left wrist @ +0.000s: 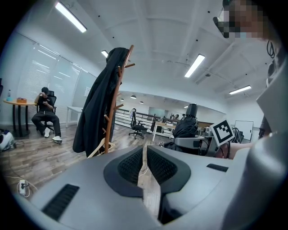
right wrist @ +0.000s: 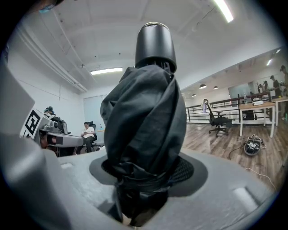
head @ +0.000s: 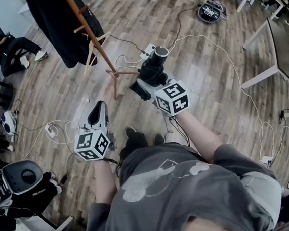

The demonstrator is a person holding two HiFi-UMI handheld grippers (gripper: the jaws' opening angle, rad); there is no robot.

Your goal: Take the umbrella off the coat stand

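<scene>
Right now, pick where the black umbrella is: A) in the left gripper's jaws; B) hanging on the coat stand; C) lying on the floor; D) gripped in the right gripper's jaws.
D: the right gripper view shows the jaws of the right gripper closed on the umbrella, clear of the coat stand; the left gripper holds nothing.

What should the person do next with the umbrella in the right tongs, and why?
Probably carry the umbrella a little way from the coat stand, with the right tongs kept clamped. They grip the folded umbrella, which is clear of the stand's hooks and over the floor. The left tongs are empty, so nothing else supports it.
</scene>
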